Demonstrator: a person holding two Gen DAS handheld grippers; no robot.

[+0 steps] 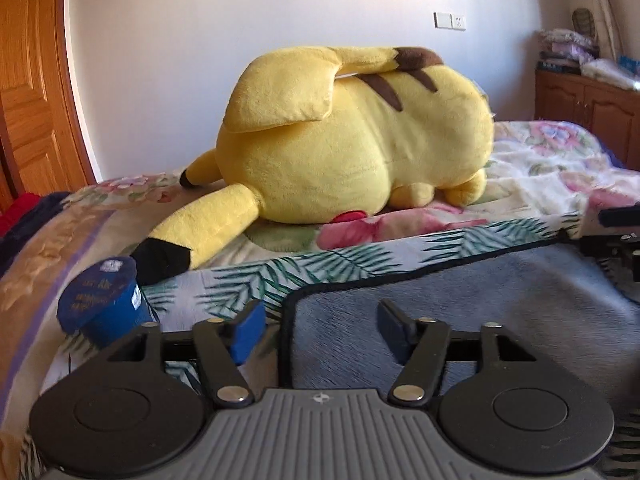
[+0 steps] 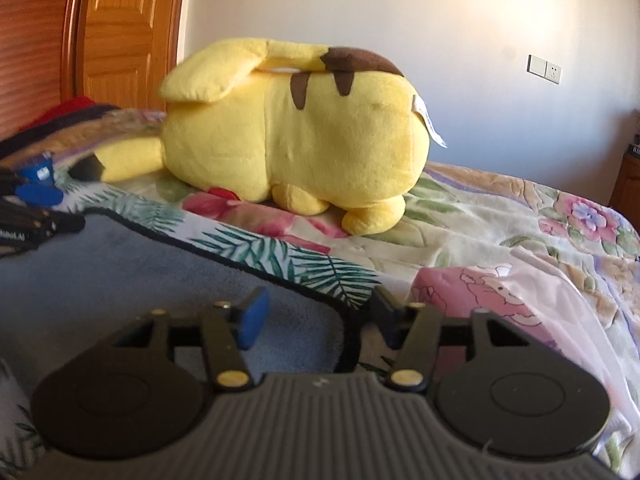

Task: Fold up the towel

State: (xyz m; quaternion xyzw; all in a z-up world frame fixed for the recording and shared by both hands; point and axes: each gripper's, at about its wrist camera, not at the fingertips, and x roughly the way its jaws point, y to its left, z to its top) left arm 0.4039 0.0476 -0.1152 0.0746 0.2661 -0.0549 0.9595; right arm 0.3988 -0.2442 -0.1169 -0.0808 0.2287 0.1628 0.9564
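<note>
Left wrist view: left gripper [image 1: 320,330] released over grey towel [image 1: 480,312] corner; right gripper [image 2: 316,314] released at opp. corner, yellow plush [image 1: 344,136] behind towel.

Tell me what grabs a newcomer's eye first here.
The big yellow Pikachu plush lying on the floral bedspread dominates both views. In front of it the grey towel lies spread flat, with the open left gripper and open right gripper at its near corners.
</note>
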